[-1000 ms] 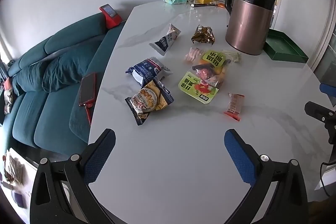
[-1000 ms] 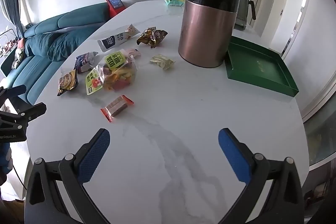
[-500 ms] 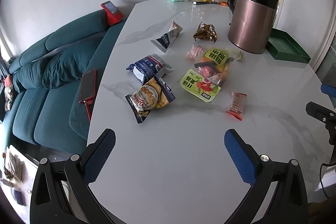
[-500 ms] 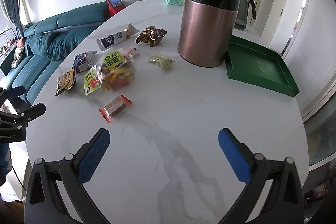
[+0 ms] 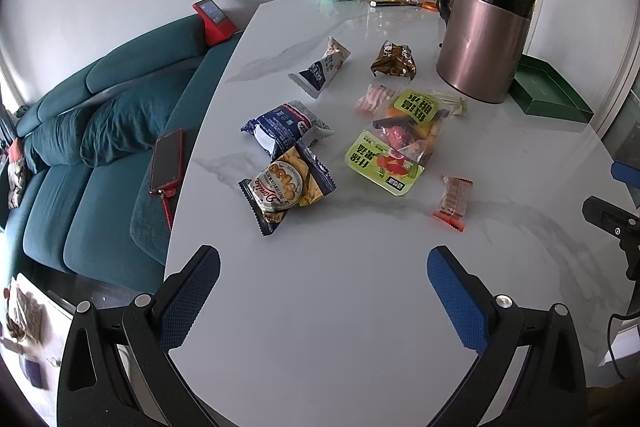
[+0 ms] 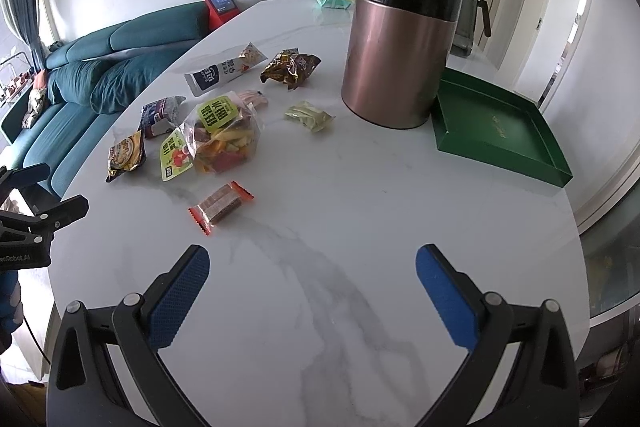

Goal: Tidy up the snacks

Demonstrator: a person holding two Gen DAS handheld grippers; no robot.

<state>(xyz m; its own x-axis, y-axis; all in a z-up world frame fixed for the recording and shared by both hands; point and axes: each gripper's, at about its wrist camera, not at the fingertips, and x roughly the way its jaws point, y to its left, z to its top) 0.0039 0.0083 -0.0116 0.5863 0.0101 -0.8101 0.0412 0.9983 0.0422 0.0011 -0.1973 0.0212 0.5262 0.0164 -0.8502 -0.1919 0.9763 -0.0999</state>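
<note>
Left gripper (image 5: 323,269): we see its fingers spread wide, empty, above the tabletop (image 5: 360,307).
Right gripper (image 6: 312,267): fingers spread, nothing between them.
Snacks: we find the packets scattered mid-tabletop, the red-ended wafer (image 6: 221,202) nearest, the cookie pack (image 5: 286,187) at the left.
Green tray (image 6: 500,125): beside the copper canister (image 6: 396,39).

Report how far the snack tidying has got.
Done: nothing visible; the green tray shows no snacks in it. In hand: nothing; the left gripper and right gripper are both open above bare table. Left: every packet, including the red-ended bar, cookie packet and mixed snack bag, lies loose.
</note>
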